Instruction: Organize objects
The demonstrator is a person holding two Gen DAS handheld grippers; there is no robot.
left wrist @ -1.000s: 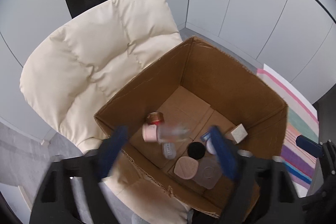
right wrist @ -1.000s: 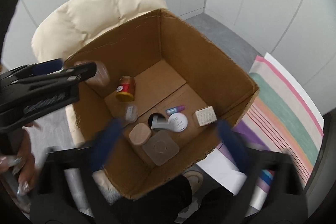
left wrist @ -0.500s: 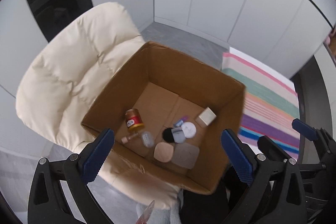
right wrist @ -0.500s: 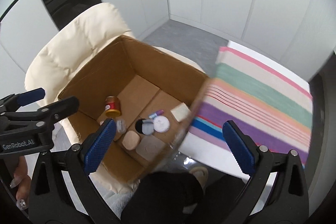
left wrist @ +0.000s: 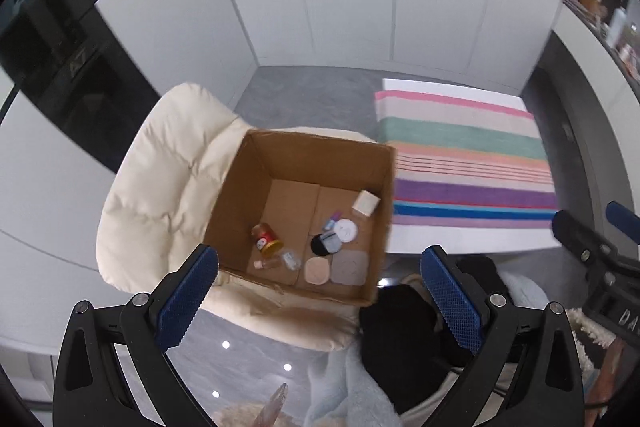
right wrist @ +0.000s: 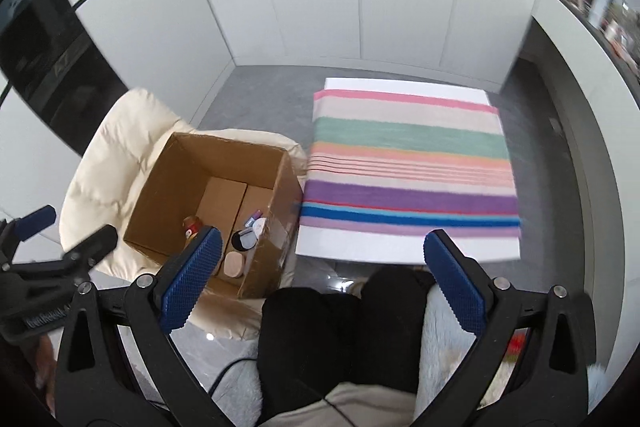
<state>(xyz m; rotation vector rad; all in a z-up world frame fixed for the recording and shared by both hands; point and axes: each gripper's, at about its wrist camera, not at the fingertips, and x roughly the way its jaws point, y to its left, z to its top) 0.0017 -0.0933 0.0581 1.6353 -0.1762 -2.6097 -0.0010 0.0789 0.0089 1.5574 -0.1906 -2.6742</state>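
Observation:
An open cardboard box sits on a cream padded chair. On its floor lie a red-and-gold jar, a small clear bottle, a black round case, a white lid, a pale cube, a pink compact and a grey square compact. My left gripper hangs high above the box's near edge, open and empty. My right gripper is open and empty too, high up and right of the box.
A white table with a striped cloth stands right of the box. A person's black-clad legs and a pale fluffy blanket fill the space below the grippers. Grey floor and white cabinet walls lie behind.
Both grippers have risen away from the box and rolled, so it looks smaller. The small bottle, blurred between the left jaws a second ago, now lies on the box floor.

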